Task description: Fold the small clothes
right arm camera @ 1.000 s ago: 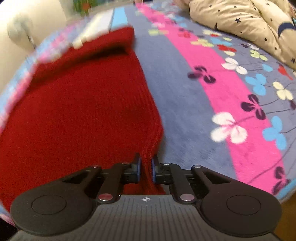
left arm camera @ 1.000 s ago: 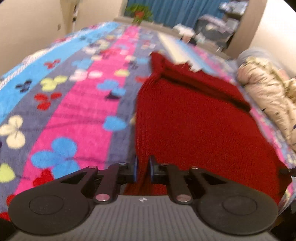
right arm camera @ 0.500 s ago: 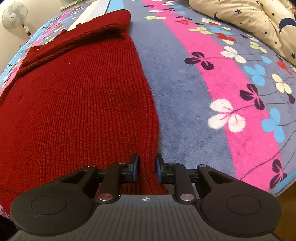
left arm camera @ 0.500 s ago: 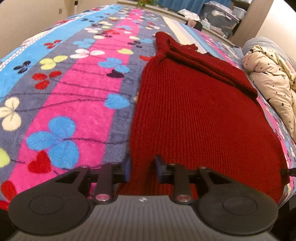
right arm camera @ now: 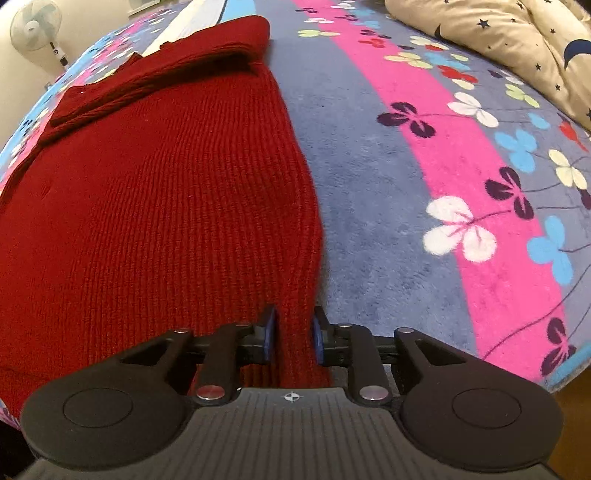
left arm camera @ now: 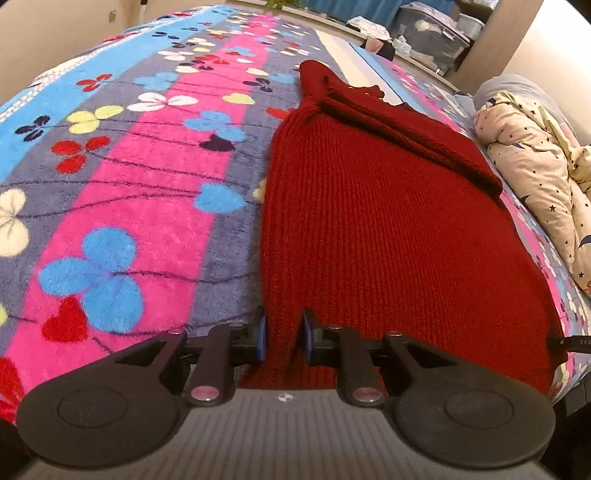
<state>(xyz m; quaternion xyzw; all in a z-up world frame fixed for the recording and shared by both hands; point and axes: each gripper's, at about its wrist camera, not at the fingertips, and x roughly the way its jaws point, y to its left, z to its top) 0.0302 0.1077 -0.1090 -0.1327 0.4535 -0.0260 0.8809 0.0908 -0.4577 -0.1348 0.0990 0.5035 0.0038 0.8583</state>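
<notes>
Sweater (left arm camera: 388,236) hem still lies between both sets of fingers, left (left arm camera: 282,339) opening and right (right arm camera: 293,341) parted; withdrawing now could snag the knit and spoil its flat lay.

- One red knitted sweater (left arm camera: 388,229), lying flat on the bed.
- One flowered blanket (left arm camera: 147,177) covering the bed (striped pink, blue and grey).
- One cream quilt (left arm camera: 535,173) with stars and moons, bunched at the side.
- One standing fan (right arm camera: 35,29), seen only in the right wrist view.
- Two grippers, the left gripper (left arm camera: 282,338) and the right gripper (right arm camera: 293,338), each with two fingers.
- Several clear storage boxes (left arm camera: 432,26) at the far wall; the exact number cannot be told.
</notes>
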